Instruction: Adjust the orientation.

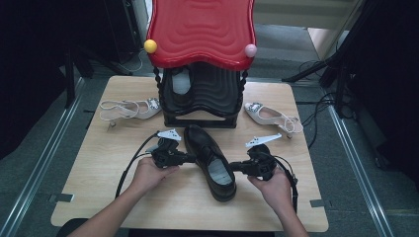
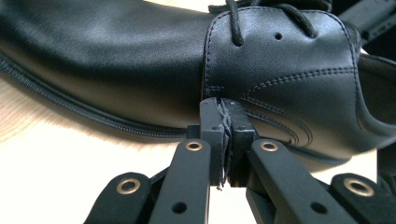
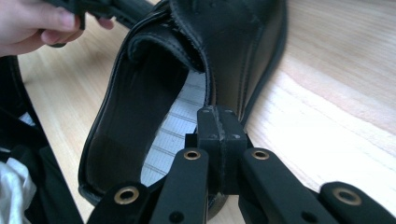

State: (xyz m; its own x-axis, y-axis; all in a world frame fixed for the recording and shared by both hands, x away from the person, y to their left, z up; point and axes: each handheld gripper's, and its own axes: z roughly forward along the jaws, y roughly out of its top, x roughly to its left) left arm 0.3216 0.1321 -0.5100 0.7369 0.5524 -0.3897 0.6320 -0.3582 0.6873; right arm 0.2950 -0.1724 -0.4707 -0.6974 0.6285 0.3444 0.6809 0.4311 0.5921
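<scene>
Closed left gripper (image 2: 226, 140) jaws against black shoe (image 2: 140, 60) side

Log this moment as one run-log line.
left claw: shut at black lace-up shoe side | right claw: shut at its collar | shoe: on table

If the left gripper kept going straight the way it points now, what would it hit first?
The black shoe. The left gripper points at its side just above the sole, jaws shut, tips at the leather or nearly so; whether they already touch is unclear.

Black tools (image 1: 197, 159), brass rivets, probably bare forearms
</scene>
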